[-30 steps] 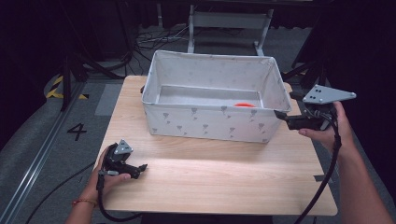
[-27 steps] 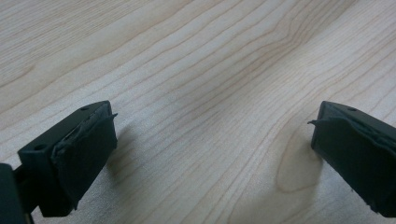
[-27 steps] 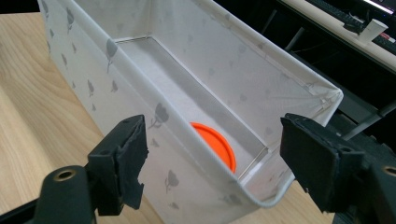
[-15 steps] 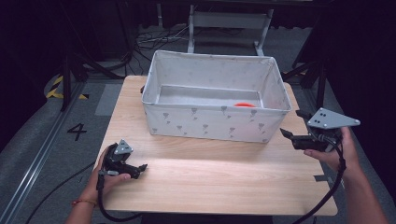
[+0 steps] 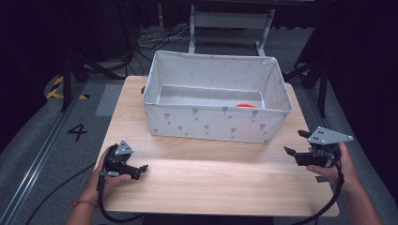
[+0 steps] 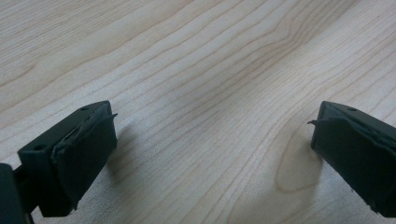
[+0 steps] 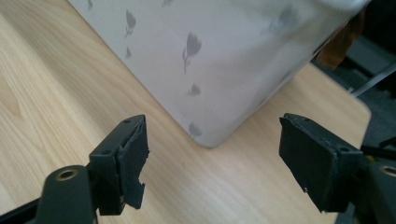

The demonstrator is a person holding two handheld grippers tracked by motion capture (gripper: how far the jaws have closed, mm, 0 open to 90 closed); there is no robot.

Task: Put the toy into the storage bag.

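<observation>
High view: the right gripper [image 5: 294, 150] hovers with fingers wide and empty, the fabric bin [image 5: 216, 123] just ahead of them holding an orange thing [image 5: 244, 105]. The left gripper [image 5: 141, 168] rests on the counter [image 5: 211, 178], fingers wide, nothing between.

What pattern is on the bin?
Small grey tulip prints on the white bin, best seen in the right gripper view.
</observation>
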